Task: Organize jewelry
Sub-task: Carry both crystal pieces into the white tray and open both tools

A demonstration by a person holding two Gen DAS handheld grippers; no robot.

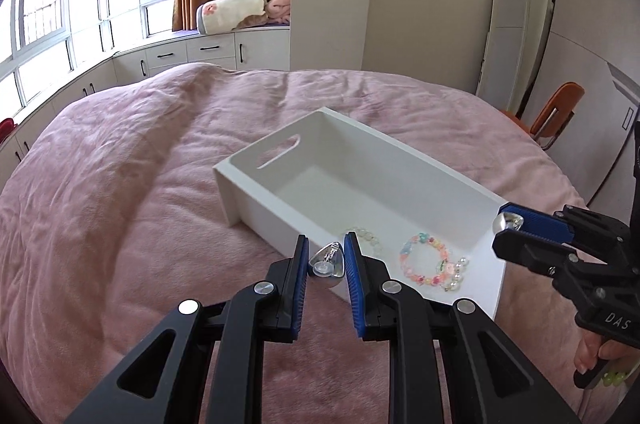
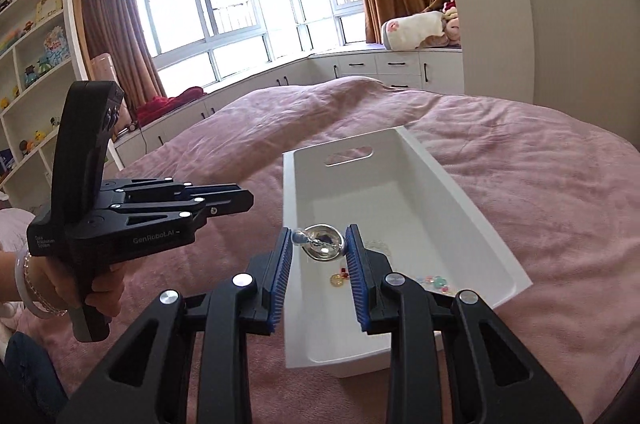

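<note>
From the left wrist camera, my left hand-held gripper (image 1: 326, 256) sits at six o'clock, clenched on a silver earring (image 1: 327, 259) whose shiny curved body and clear backing disc press between the blue pads. It hangs over the near wall of the white tray (image 1: 280, 144), which rests on the pink bedspread (image 1: 120, 184). Inside the tray, toward five o'clock of centre, lie a pale bead bracelet (image 1: 366, 235), a pastel bead bracelet (image 1: 424, 258) and a short pearl strand (image 1: 458, 274) touching it. At three o'clock my right hand-held gripper (image 1: 506, 224) grasps a second silver earring (image 1: 507, 222) just at the tray's right rim.

From the right wrist camera, that second earring (image 2: 322, 242) is pinched between the pads above the tray's interior (image 2: 400, 184); small coloured beads (image 2: 340, 277) lie on the floor beneath.
</note>
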